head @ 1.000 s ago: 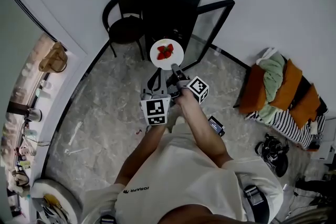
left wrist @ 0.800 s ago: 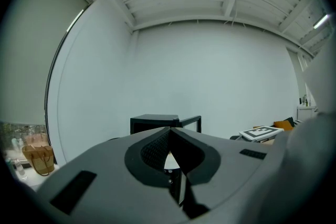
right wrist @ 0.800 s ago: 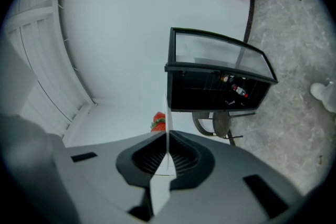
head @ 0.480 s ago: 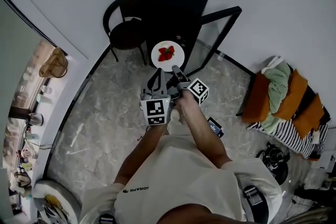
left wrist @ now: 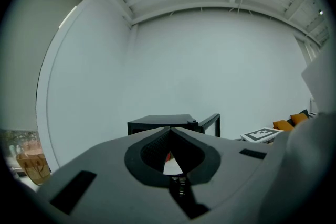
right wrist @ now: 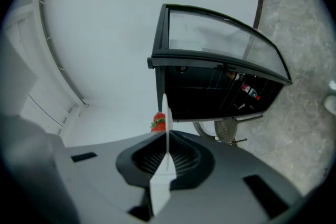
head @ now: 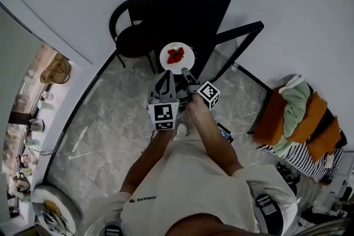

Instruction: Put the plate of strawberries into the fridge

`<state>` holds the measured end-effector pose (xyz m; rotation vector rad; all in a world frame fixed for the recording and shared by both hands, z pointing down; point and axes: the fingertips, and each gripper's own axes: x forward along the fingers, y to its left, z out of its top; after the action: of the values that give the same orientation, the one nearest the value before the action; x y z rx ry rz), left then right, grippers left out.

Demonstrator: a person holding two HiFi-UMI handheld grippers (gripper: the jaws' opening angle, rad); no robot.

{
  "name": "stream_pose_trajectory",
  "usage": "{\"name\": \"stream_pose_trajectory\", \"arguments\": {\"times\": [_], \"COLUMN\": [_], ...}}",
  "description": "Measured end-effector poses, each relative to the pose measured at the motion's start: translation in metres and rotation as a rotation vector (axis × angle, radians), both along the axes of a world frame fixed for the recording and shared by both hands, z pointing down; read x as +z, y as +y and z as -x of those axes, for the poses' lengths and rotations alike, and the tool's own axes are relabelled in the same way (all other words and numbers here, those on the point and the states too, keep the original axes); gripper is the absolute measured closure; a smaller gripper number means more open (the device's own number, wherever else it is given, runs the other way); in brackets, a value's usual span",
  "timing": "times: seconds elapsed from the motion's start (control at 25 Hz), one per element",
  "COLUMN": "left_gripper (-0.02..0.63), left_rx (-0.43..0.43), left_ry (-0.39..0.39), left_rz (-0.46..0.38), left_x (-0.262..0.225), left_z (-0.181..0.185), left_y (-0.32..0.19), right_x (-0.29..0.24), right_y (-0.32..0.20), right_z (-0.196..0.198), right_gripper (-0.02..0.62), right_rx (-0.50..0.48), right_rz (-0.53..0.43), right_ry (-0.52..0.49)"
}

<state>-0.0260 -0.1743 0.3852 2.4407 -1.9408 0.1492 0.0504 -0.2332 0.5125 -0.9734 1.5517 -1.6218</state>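
A white plate (head: 189, 58) with red strawberries (head: 176, 55) is held out in front of me. My right gripper (head: 185, 71) is shut on its near rim. In the right gripper view the plate (right wrist: 166, 118) runs edge-on between the jaws, with a strawberry (right wrist: 158, 122) beside it. My left gripper (head: 167, 75) hangs just left of the right one, shut and holding nothing; in its own view the left gripper (left wrist: 169, 131) shows a sliver of plate behind its jaws. Ahead stands the black fridge (head: 191, 3), its glass door (head: 238, 41) swung open to the right.
A black round chair (head: 131, 33) stands left of the fridge, close to the plate. In the right gripper view the fridge's dark inside (right wrist: 210, 92) shows wire shelves and a bottle (right wrist: 251, 92). Cushions and clothes (head: 298, 113) lie at the right. A cluttered ledge (head: 52, 72) runs along the left.
I have stepped toward the fridge, which now sits lower and larger in the head view. The plate has travelled with the right gripper. Both grippers keep their pose.
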Motion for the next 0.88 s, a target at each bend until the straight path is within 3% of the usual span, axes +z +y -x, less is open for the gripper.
{"name": "stream_pose_trajectory", "arguments": {"times": [0.4,0.88], "left_gripper": [0.603,0.603], "left_rx": [-0.025,0.009], "left_ry": [-0.004,-0.025], "left_rz": [0.028,0.046], "left_x": [0.010,0.024], "left_z": [0.010,0.024], "left_y": [-0.050,-0.081], "right_x": [0.013,0.033], "right_y": [-0.048,-0.079], "right_z": [0.000,0.016], "right_gripper": [0.574,0.574], "right_rx": [0.003,0.052], "right_rz": [0.017,0.011], "right_ry": [0.001,0.003]}}
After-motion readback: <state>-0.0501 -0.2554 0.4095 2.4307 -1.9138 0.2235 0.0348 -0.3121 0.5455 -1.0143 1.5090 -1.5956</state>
